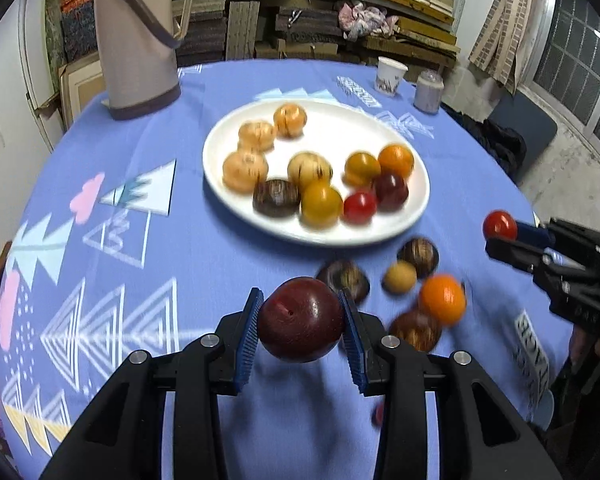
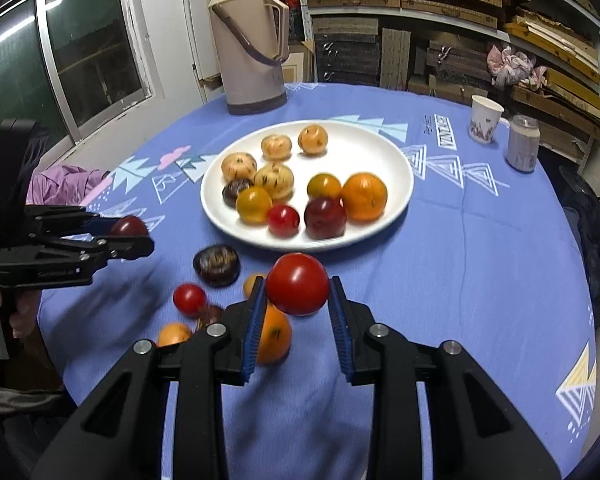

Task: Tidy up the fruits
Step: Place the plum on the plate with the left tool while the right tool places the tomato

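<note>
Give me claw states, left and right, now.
Left claw: closed on a dark red plum.
Right claw: closed on a red tomato.

One round white plate (image 2: 396, 160) carries ten fruits; five more lie loose on the blue-clothed counter (image 2: 460, 260). Two hand-held grippers each hold one. One beige thermos (image 2: 248, 40), one paper cup (image 2: 485, 119), one grey jar (image 2: 522, 144).

— What is the round table (image 2: 480, 240) covered with?
— A blue cloth (image 1: 188, 264) printed with pale triangles is spread over it.

— And what is set on that cloth?
— A white plate (image 2: 384, 152) is placed near the middle, a tall beige thermos (image 2: 249, 40) at the far edge, and a paper cup (image 2: 485, 119) beside a small grey jar (image 2: 522, 145). Several loose fruits (image 1: 420, 292) are scattered just in front of the plate.
</note>
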Available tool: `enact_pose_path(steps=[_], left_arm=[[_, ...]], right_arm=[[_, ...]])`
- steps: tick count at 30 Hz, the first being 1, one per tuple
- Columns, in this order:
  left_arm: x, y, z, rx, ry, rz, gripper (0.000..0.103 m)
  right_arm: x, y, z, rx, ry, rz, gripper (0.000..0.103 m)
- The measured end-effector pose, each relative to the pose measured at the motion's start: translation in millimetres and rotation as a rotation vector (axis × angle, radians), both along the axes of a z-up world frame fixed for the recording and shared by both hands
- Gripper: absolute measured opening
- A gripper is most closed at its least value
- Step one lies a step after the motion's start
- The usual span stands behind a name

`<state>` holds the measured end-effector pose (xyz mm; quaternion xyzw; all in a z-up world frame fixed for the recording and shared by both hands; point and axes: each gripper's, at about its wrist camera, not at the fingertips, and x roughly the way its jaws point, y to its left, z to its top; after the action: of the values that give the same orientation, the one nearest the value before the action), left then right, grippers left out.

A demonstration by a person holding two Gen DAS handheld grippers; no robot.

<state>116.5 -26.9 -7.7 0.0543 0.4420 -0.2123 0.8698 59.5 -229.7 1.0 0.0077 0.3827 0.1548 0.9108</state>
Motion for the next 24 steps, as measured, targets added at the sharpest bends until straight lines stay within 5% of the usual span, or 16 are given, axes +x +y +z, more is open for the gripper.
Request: enact_pose_path(steps=[24], left_arm=[[79,-26,-4,-0.004,0.006,0.093,0.039]], right_arm=[[103,31,-2,0.006,0.036,0.036,0.031]])
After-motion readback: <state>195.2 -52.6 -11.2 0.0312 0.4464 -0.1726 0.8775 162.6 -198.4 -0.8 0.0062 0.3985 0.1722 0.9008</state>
